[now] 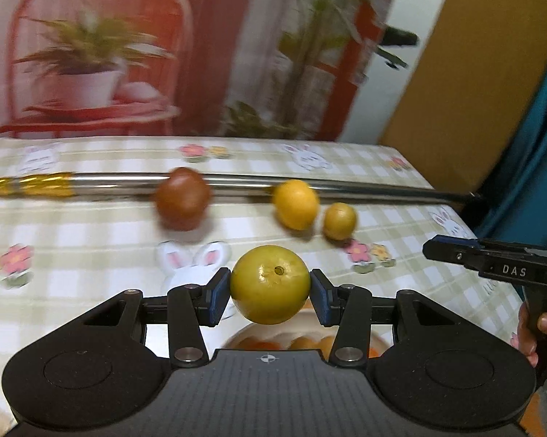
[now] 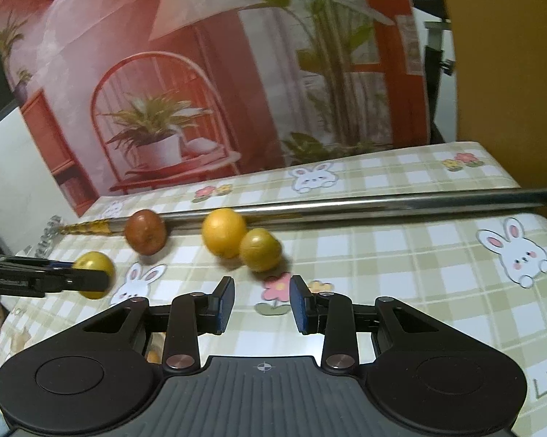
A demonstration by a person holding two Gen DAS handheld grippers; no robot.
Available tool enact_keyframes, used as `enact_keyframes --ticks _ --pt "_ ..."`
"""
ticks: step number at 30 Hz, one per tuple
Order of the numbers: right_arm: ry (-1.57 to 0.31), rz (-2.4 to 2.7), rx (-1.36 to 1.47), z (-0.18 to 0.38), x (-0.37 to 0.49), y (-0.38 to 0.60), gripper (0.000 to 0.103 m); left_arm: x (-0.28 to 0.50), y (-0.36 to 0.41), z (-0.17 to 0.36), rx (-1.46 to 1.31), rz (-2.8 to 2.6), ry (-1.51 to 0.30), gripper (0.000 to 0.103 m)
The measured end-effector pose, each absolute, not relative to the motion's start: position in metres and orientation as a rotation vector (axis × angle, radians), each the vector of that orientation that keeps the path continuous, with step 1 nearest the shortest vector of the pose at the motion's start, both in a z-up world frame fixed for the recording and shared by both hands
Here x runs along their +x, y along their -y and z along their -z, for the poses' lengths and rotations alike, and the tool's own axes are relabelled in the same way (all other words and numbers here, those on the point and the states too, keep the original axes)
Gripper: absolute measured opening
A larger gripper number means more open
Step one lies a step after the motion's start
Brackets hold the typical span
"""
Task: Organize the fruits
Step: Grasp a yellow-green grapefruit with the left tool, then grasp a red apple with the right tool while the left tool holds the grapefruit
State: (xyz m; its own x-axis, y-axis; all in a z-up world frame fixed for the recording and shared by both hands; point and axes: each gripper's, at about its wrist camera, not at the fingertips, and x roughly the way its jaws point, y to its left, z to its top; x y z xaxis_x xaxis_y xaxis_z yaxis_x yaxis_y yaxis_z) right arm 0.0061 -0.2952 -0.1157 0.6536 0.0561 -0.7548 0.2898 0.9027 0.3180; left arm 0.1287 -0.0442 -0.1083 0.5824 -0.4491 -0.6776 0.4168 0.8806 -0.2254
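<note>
Yellow-green and round, a citrus fruit (image 1: 270, 284) sits clamped between the blue pads (image 1: 215, 300) of the left gripper (image 1: 270, 296), lifted above a white bowl (image 1: 244, 337) that shows only partly under the jaws and already has orange fruit in it. From the right wrist view the same fruit (image 2: 91, 266) appears at the far left, pinched by the left gripper (image 2: 91, 280).

On the worktop (image 1: 91, 240), covered by a checked cloth printed with rabbits and flowers, three more fruits lie loose: a brown fruit (image 1: 181, 198) to the left, an orange fruit (image 1: 296, 204) further right, and a small yellow-green fruit (image 1: 339, 220) touching or just beside the orange one; in the right view these two (image 2: 224, 232) (image 2: 260, 249) overlap. A metal rod (image 1: 364, 187) with a gold-wrapped end runs across the worktop just behind the fruits.

The right gripper (image 2: 262, 304) hovers above the cloth with its jaws apart and nothing between them, near the small yellow-green fruit. A printed backdrop (image 2: 164, 91) of a chair and plants hangs behind the worktop.
</note>
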Motion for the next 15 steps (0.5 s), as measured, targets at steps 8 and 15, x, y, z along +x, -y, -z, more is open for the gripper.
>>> enact_keyframes --ticks 8,15 --pt "-0.826 -0.008 0.312 0.105 0.052 0.254 0.032 0.105 -0.014 0.096 -0.135 0.367 -0.750 0.049" --pt "-0.741 -0.150 0.192 0.102 0.124 0.214 0.039 0.099 -0.045 0.099 -0.193 0.318 -0.733 0.049"
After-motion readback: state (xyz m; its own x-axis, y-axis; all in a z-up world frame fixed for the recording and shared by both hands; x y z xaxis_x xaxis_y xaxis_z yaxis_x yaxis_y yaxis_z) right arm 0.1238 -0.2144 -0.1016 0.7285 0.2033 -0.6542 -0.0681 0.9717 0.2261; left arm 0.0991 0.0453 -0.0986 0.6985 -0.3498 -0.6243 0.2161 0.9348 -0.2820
